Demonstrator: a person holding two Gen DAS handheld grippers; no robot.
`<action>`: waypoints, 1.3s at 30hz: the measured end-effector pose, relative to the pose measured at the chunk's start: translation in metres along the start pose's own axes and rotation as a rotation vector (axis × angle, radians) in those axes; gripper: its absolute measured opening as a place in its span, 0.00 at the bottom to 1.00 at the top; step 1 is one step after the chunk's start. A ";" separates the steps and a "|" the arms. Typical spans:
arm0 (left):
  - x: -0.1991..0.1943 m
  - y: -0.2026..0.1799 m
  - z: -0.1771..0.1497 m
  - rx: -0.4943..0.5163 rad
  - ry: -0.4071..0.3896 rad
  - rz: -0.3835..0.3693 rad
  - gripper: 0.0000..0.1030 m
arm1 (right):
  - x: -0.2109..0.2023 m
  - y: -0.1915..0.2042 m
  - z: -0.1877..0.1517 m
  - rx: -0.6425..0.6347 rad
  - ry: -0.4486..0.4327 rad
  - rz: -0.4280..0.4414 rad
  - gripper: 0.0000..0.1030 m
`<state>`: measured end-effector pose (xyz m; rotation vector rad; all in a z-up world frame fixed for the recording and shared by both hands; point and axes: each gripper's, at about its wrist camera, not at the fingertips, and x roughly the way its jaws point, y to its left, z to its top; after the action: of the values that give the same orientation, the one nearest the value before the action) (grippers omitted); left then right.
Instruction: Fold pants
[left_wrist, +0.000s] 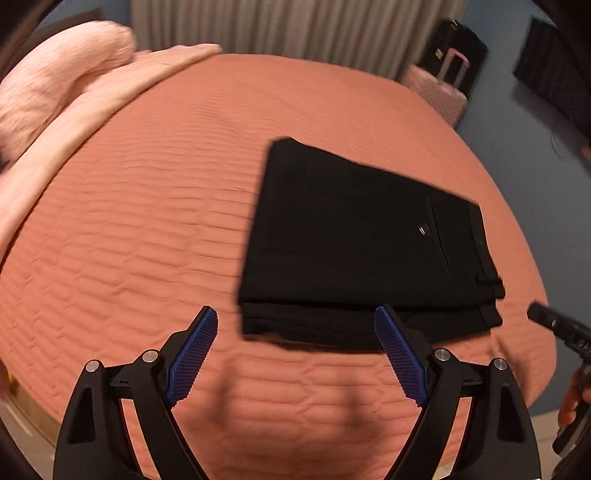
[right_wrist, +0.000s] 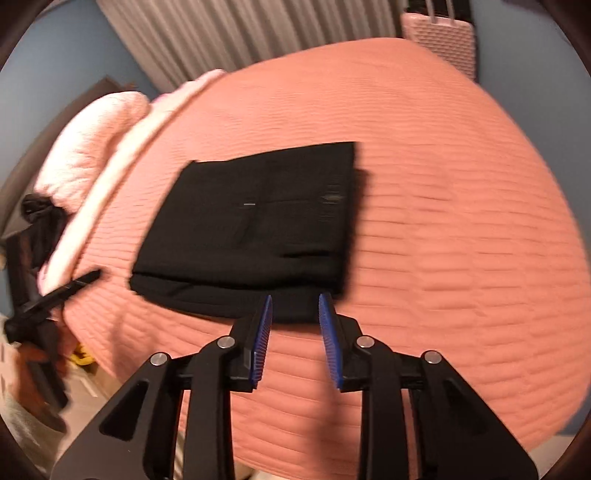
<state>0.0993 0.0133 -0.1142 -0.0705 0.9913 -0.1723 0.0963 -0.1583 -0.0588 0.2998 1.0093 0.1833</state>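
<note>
The black pants (left_wrist: 354, 240) lie folded in a compact rectangle on the salmon quilted bed (left_wrist: 147, 221); they also show in the right wrist view (right_wrist: 251, 229). My left gripper (left_wrist: 295, 317) is open wide and empty, just short of the near edge of the pants. My right gripper (right_wrist: 295, 302) is partly open and empty, its tips over the near edge of the pants. The right gripper's tip shows at the right edge of the left wrist view (left_wrist: 554, 321), and the left gripper shows at the left of the right wrist view (right_wrist: 55, 295).
A fluffy pink blanket (left_wrist: 55, 85) and a pale pink cover fold (right_wrist: 110, 184) lie at the head of the bed. A pink suitcase (right_wrist: 439, 40) stands beyond the bed by the curtain (left_wrist: 295, 26). Dark clothes (right_wrist: 37, 221) lie at the left.
</note>
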 end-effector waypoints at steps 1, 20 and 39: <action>0.009 -0.012 0.000 0.028 -0.002 0.002 0.83 | 0.008 0.008 0.001 -0.015 0.014 0.007 0.26; -0.053 0.131 -0.033 -0.127 -0.080 0.365 0.83 | 0.150 0.107 0.139 -0.189 0.043 0.137 0.09; 0.025 0.097 0.064 -0.034 -0.122 0.072 0.85 | 0.027 -0.022 0.078 0.007 -0.024 -0.119 0.25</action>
<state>0.1773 0.1030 -0.1127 -0.0756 0.8738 -0.0842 0.1770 -0.1835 -0.0494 0.2474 1.0008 0.0685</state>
